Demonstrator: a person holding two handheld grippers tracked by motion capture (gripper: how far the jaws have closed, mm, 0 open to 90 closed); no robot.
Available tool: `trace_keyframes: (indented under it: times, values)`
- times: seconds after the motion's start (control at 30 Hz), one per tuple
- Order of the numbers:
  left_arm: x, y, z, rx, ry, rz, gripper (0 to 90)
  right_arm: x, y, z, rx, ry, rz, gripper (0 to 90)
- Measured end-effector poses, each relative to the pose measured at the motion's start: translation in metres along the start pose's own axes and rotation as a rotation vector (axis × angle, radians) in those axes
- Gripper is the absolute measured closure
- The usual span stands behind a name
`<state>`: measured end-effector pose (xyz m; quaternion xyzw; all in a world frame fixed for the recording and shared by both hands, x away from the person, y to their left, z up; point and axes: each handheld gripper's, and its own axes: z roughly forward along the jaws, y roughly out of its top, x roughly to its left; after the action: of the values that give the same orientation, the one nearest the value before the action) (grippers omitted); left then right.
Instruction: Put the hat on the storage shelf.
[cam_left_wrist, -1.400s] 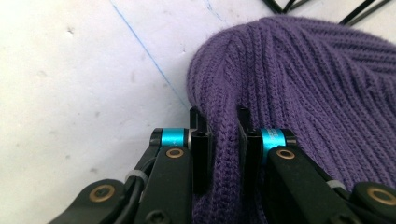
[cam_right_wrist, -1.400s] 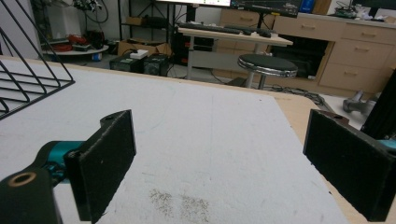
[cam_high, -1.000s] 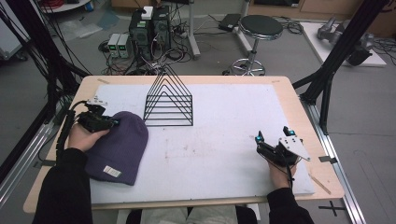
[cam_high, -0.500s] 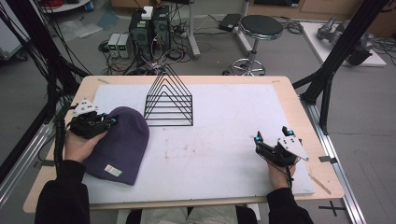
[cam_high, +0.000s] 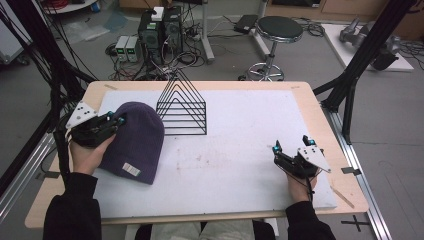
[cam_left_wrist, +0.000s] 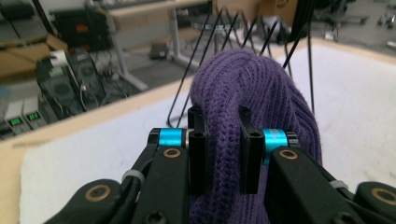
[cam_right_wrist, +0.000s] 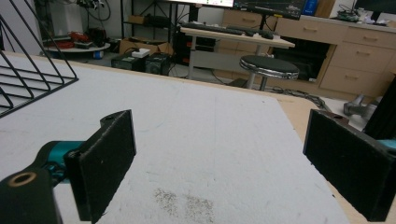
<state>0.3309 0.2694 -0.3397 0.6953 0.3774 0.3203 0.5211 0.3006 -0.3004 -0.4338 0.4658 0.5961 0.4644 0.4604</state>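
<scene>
Grey floor w/ black stool (cam_high: 279, 30), PC towers (cam_high: 161, 30) — cables everywhere.

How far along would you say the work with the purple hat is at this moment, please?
Done: the left hand-held gripper has pinched a fold of the purple hat. In hand: that edge is lifted while the rest lies on the white mat beside the wire rack. Left: wherever it goes; the right hand-held gripper rests open.

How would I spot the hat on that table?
Find the white mat covering the table, then go to its left edge, beside the black wire rack. The hat is a purple knitted beanie with a small white label, pinched by the left gripper.
</scene>
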Motion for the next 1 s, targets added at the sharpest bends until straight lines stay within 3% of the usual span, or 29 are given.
trace_keyframes:
  times: [0.2,0.4,0.83,1.0]
  values:
    - [-0.018,0.020,-0.005,-0.104,0.007,0.047,78.1,0.000,0.000,0.000,-0.001,0.001,0.002,8.4]
    - [-0.034,0.042,-0.008,-0.205,0.013,0.060,78.0,0.000,0.000,-0.001,0.000,0.005,0.008,8.4]
    - [-0.059,0.071,-0.005,-0.440,-0.004,0.052,77.9,-0.001,0.000,0.000,0.000,0.006,0.010,8.4]
    - [-0.064,0.080,-0.009,-0.483,-0.028,0.048,77.9,-0.001,0.000,0.000,-0.006,0.006,0.007,8.4]
